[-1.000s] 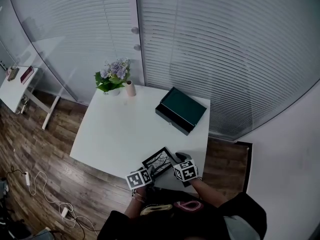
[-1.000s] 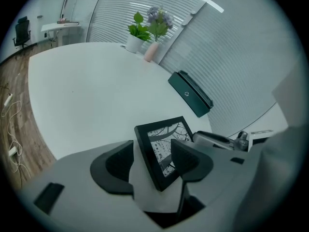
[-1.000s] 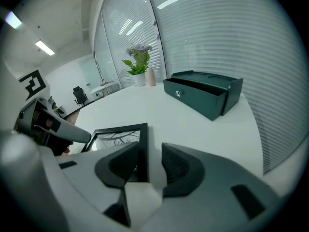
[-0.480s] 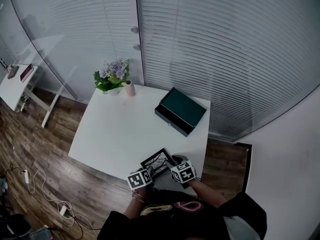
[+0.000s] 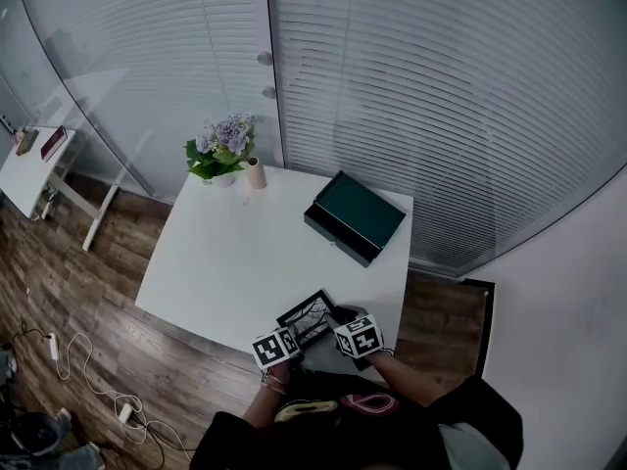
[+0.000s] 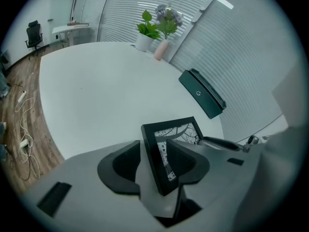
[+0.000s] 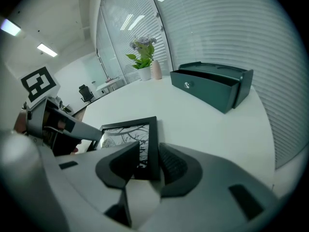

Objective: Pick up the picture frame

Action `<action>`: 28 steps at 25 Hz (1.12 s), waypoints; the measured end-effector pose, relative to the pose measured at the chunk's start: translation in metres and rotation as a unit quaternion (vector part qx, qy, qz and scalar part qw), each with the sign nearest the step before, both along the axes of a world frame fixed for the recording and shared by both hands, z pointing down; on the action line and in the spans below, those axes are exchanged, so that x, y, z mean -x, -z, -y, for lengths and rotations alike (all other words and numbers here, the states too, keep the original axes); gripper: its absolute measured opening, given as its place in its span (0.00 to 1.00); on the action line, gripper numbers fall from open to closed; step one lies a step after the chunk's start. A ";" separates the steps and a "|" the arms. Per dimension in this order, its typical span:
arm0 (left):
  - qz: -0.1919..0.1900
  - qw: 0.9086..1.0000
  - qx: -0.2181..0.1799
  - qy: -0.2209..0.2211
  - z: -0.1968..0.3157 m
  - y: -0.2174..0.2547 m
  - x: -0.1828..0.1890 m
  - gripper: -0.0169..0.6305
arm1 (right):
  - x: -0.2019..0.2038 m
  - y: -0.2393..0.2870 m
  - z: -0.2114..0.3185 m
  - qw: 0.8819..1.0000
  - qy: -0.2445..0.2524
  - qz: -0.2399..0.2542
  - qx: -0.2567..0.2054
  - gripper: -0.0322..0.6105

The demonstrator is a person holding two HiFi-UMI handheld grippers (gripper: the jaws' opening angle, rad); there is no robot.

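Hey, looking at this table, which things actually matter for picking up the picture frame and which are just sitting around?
For the job: picture frame, at the near edge of the white table; left gripper and right gripper, each with a frame edge between jaws that have just been closing.
Just lying about: dark green box; potted plant; pink vase; side table.

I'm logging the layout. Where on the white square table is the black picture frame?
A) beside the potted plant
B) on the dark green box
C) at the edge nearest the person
C: the black picture frame is at the white table edge lowest in the head view, nearest the person.
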State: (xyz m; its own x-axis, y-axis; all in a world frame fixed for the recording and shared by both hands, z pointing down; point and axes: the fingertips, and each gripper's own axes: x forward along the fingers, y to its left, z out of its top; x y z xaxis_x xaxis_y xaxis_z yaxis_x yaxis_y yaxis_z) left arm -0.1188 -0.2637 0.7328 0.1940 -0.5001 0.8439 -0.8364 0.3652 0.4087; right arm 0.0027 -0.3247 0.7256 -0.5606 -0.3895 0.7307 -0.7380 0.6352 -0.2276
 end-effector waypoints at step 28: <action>0.025 0.999 0.011 -0.018 -0.004 -0.002 0.008 0.17 | 0.003 0.004 -0.016 0.999 -0.028 -0.013 -0.008 0.24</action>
State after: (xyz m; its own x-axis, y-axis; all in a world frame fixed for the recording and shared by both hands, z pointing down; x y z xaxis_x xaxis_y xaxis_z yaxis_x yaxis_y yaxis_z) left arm -0.1272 -0.2602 0.7349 0.1685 -0.4748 0.8638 -0.8684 0.3431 0.3580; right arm -0.0006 -0.3085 0.7211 -0.5183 -0.4314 0.7384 -0.7779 0.5964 -0.1976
